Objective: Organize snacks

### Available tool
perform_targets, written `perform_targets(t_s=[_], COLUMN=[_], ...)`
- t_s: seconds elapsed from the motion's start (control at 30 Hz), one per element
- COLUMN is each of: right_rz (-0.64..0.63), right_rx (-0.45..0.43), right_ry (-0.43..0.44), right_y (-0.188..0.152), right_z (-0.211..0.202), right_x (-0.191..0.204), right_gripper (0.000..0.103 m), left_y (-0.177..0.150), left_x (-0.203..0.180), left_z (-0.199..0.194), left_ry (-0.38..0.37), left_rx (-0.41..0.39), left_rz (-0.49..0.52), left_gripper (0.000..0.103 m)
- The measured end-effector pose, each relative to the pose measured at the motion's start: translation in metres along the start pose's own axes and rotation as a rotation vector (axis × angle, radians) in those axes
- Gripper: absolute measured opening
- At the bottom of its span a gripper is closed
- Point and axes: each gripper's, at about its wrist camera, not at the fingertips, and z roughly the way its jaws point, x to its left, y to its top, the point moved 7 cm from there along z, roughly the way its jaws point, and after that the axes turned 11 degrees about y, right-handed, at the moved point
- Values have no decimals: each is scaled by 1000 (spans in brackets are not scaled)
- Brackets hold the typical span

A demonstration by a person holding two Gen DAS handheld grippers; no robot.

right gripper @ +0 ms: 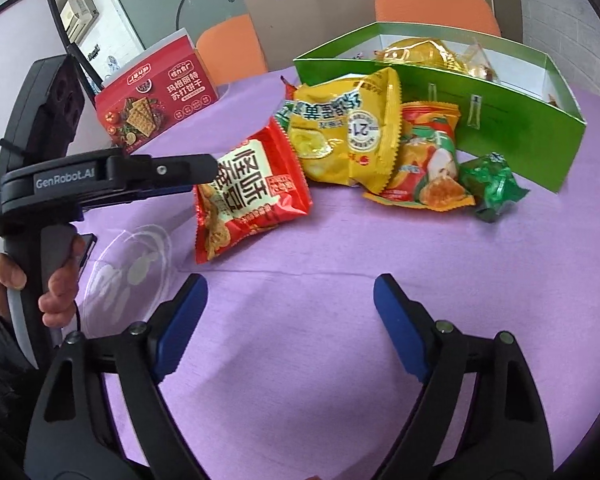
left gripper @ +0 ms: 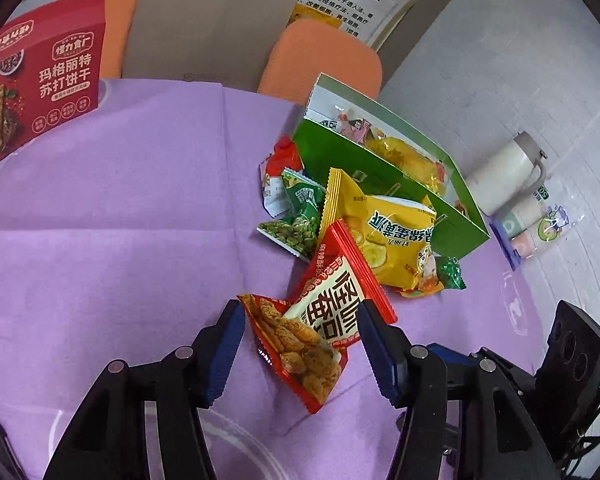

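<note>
Left gripper spread, blue pads either side of the red snack packet, not clamped yet; gap visible on both sides, so not grasping. From the right wrist view its upper finger reaches over the packet's near-left edge; whether it touches, cannot tell. A hand grips the handle below.

Right gripper released too, empty, hovering over bare purple cloth on the bench, short of the pile.

Red packet lies flat, nearest of the loose snacks. Beyond it: yellow chip bag, partly overlapping a green pea packet, an orange-and-red packet, a small green crumpled wrapper. Behind these, the green box, open-topped, already holding yellow and pink packets.

Far left: red cracker box, standing.

Step judged: picking the first loose packet, early in the sorting. Next move likely calls for closing on the packet's crimped edge, lifting clear of the yellow bag's corner, then carrying over the box wall.
</note>
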Motion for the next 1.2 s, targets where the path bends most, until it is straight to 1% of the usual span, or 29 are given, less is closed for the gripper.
perform_targets(t_s=[0.07,0.13,0.27,0.33,0.4,0.5,0.53,0.57,0.6,0.67,0.7,0.73,0.77,0.8,0.9,1.0,1.1,1.2], right_rz=[-4,-6,17,25,20,25,28,24,20,-7,-17,-19,-20,-22,4,0,5,6], right_rx=[7,3,-25,-36,-39,-29,-6,8,14,17,18,19,16,13,11,-2,-33,-77], right_ry=[27,18,13,14,21,53,59,84,105,95,92,93,86,81,95,89,103,107], right_y=[5,12,24,31,38,44,42,39,35,30,27,26,25,24,18,12,8,13], right_z=[10,17,17,16,19,32,39,42,41,40,40,38,37,35,28,17,-2,-22], right_x=[5,5,-5,-11,-13,-13,-14,-12,-10,-6,-5,-5,-5,-6,-9,-9,-9,-6], right_gripper=[80,79,76,76,72,58,44,32,28,23,22,22,21,21,21,21,21,21], left_y=[4,3,-9,-15,-20,-20,-19,-18,-18,-20,-22,-25,-25,-28,-34,-39,-40,-33], left_x=[2,9,22,24,22,21,20,18,15,9,5,2,0,-3,-10,-22,-37,-55], left_z=[3,4,-4,-6,-4,8,10,11,12,13,14,15,14,13,8,0,-14,-30], left_ry=[20,40,-9,-36,-55,-42,-47,-41,-34,-37,-34,-22,1,-8,-12,-7,-13,-15], left_rx=[2,9,7,4,18,42,30,28,22,18,20,25,9,12,18,14,-7,-44], left_rz=[15,14,-44,-55,-58,-60,-62,-58,-48,-26,-16,-2,11,18,10,33,64,97], left_gripper=[60,60,60,60,60,59,59,58,58,56,45,42,34,26,23,23,23,23])
